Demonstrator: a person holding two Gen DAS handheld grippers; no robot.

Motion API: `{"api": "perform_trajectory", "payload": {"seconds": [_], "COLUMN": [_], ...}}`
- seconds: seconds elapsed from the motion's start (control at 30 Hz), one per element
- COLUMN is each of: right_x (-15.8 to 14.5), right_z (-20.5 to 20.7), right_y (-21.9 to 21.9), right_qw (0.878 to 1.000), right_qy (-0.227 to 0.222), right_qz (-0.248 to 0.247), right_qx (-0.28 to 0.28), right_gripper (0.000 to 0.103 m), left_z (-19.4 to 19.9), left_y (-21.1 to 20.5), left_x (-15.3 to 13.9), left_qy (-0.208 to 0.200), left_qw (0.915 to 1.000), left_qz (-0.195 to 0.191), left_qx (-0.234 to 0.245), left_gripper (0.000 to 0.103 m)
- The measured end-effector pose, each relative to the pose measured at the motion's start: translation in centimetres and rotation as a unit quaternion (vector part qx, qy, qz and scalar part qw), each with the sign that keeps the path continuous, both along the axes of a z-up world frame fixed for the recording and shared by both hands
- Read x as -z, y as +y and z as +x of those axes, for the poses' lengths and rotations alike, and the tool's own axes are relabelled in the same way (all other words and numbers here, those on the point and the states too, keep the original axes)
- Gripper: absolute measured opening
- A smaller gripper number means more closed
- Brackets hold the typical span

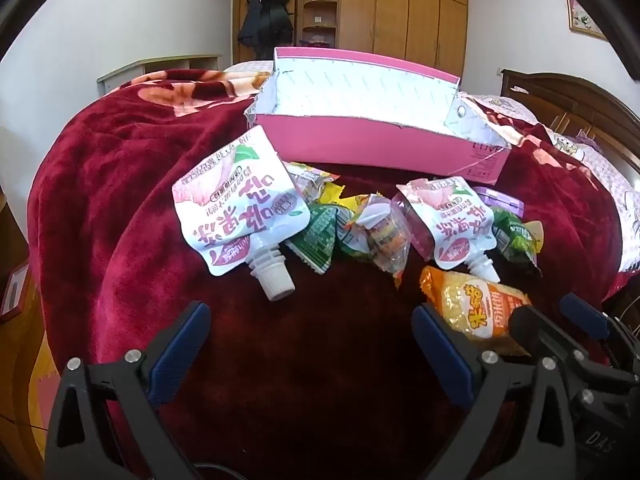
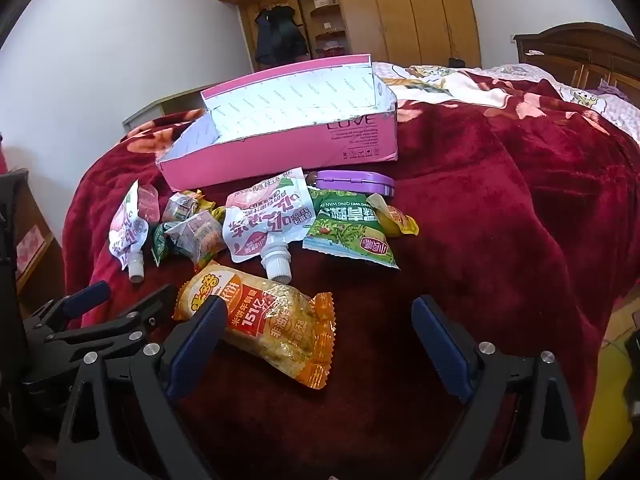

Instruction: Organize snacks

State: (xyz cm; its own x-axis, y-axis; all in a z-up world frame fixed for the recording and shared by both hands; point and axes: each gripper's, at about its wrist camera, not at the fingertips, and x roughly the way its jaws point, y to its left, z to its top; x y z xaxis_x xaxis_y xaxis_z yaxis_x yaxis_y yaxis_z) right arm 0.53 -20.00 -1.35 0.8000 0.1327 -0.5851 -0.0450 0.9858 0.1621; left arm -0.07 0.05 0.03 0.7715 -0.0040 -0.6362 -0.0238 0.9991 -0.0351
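A pile of snacks lies on a red blanket point(image 1: 120, 220) in front of an empty pink box point(image 1: 380, 148), which also shows in the right wrist view point(image 2: 288, 148). Two white spout pouches point(image 1: 240, 216) point(image 1: 452, 224), green packets point(image 2: 348, 228), small wrapped snacks point(image 1: 380, 236) and a purple case point(image 2: 352, 182) lie there. An orange rice-cracker pack point(image 2: 272, 328) lies nearest, just ahead of my right gripper point(image 2: 320, 344), its left end beside that gripper's left finger. My left gripper point(image 1: 312, 340) is open and empty, short of the left pouch. Both grippers are open.
The bed carries a floral quilt point(image 2: 520, 84) at the back right. A wooden wardrobe point(image 1: 400, 12) stands behind, a dark headboard point(image 2: 580, 56) at the right, a low white shelf point(image 1: 160, 68) at the left. The blanket drops off at the left edge.
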Motion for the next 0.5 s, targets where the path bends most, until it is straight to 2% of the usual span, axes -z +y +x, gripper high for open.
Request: {"api": "perform_trajectory", "payload": {"seconds": [0.5], "right_x": [0.1], "right_z": [0.0], "right_y": [0.0], "right_qw": [1.000], "right_qy": [0.002], "right_qz": [0.000], "right_qx": [0.000], "right_gripper": [0.095], "left_z": [0.1], "left_y": [-0.7], "left_x": [0.8], "left_qy": [0.007], "left_qw": [1.0000], "left_qz": [-0.001], "left_qx": [0.000], "left_gripper": [0.103]}}
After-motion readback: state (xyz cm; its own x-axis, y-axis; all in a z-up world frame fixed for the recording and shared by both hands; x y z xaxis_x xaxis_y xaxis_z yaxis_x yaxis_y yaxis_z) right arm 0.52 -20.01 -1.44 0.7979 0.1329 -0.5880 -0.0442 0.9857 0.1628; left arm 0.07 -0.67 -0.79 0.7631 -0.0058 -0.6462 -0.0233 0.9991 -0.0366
